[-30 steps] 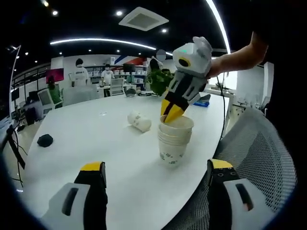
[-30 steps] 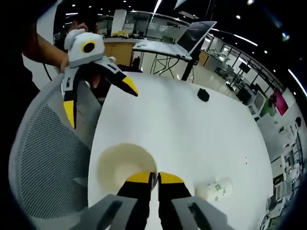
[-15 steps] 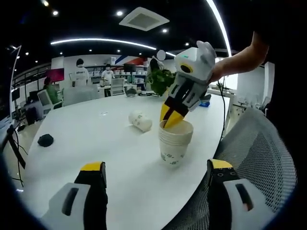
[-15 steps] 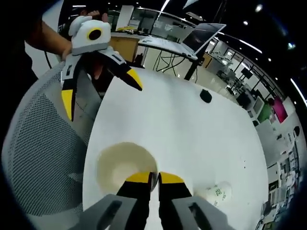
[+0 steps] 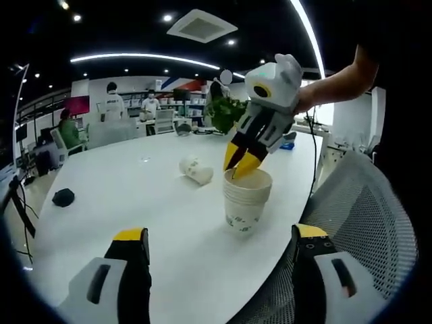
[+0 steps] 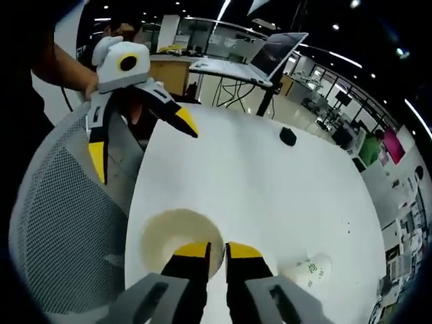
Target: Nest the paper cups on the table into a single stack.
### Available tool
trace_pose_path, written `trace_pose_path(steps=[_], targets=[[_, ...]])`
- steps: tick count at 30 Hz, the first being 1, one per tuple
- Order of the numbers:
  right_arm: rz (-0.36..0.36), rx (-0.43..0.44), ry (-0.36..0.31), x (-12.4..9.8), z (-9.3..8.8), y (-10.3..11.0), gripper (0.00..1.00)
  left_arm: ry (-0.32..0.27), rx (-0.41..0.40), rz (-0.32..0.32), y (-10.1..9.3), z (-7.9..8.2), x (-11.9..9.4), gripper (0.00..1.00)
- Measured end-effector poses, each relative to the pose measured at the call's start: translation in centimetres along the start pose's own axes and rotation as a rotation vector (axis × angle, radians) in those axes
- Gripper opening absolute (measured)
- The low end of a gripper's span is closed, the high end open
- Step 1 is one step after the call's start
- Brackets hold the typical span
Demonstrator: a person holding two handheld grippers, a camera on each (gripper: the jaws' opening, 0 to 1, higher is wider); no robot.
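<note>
A: Paper cups first?
B: Nested stack (image 5: 246, 201) upright near the table edge by the mesh chair (image 5: 364, 209). Plain white paper, small green print low on the side, rims layered at the top. One loose cup (image 5: 196, 171) lies on its side just behind the stack, apart from it.

A: Right gripper?
B: Right gripper (image 5: 240, 162) hangs right over the stack's mouth, yellow tips a narrow gap apart, holding nothing. Tip sits at the rim; touching or not, cannot tell. In its own view the tips (image 6: 217, 251) overlap the far rim of the cup opening.

A: Left?
B: Left gripper (image 6: 138, 145) wide apart, empty, held over the chair and table edge, well clear of the stack. Its jaws flank the scene low in the left gripper view.

A: Surface, room?
B: Table (image 5: 121, 189) is smooth, white, rounded. Small black object (image 5: 63, 197) far side. Open office behind, ceiling light strips, desks, people, laptop (image 6: 260, 57) on a stand.
</note>
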State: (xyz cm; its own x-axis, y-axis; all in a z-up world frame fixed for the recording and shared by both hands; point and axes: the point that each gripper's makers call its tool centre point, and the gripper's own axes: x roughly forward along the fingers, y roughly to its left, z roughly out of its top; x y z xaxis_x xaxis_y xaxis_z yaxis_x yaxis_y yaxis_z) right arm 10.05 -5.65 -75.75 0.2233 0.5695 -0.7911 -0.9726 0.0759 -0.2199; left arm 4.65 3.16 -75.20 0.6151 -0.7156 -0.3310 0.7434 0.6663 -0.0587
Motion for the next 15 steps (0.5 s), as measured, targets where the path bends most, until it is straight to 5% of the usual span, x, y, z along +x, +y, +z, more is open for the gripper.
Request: trace_pose_path(steps=[15], targets=[[-0.077, 0.154, -0.078, -2.2, 0.0, -3.3, 0.17, -0.003, -0.003, -0.002, 0.1, 0.0, 0.0, 0.87]])
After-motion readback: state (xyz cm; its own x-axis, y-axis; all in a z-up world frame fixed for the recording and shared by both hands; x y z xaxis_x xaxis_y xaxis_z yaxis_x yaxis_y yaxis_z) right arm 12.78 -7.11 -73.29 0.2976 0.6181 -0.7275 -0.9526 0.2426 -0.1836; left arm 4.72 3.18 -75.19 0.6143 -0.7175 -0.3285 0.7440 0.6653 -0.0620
